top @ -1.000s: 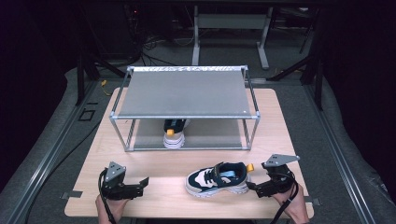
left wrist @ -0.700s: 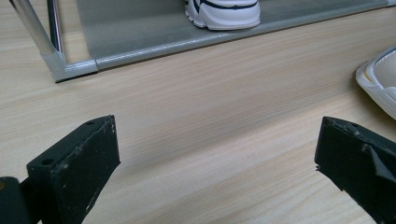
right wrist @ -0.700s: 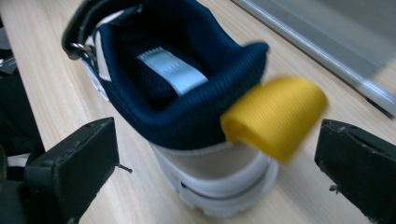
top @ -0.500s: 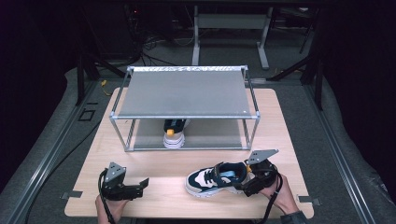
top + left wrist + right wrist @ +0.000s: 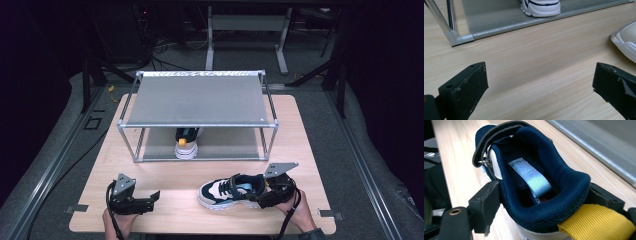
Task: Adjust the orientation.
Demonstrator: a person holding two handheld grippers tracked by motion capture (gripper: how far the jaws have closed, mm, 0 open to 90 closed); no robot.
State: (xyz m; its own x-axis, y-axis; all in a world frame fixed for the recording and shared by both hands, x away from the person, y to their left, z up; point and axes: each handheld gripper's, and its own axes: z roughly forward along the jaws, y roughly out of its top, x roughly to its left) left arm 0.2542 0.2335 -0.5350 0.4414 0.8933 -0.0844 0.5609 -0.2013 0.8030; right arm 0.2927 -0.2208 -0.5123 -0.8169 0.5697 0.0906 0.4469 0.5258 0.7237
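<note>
A navy and white sneaker [image 5: 227, 191] lies on its sole near the table's front edge, toe to the left. My right gripper [image 5: 268, 192] sits at its heel. Seen from the right gripper view, the jaws have just been closing and now press on both sides of the padded blue heel collar [image 5: 536, 170], above a yellow pull tab [image 5: 596, 223]. A matching sneaker [image 5: 185, 145] stands on the lower shelf of the metal rack [image 5: 200, 100]. At the front left, my left gripper [image 5: 152, 196] rests open on the wood, with bare table between its jaws [image 5: 540, 92].
The rack fills the back half of the wooden table [image 5: 300, 130]; its lower shelf edge and corner post [image 5: 459, 38] lie just ahead of the left gripper. The loose sneaker's toe [image 5: 626, 40] shows at the right in the left gripper view. Dark floor and cables surround the table.
My right gripper slid left from beside the sneaker onto its heel, and its jaws closed on the heel collar. The left gripper and both sneakers stayed put.
</note>
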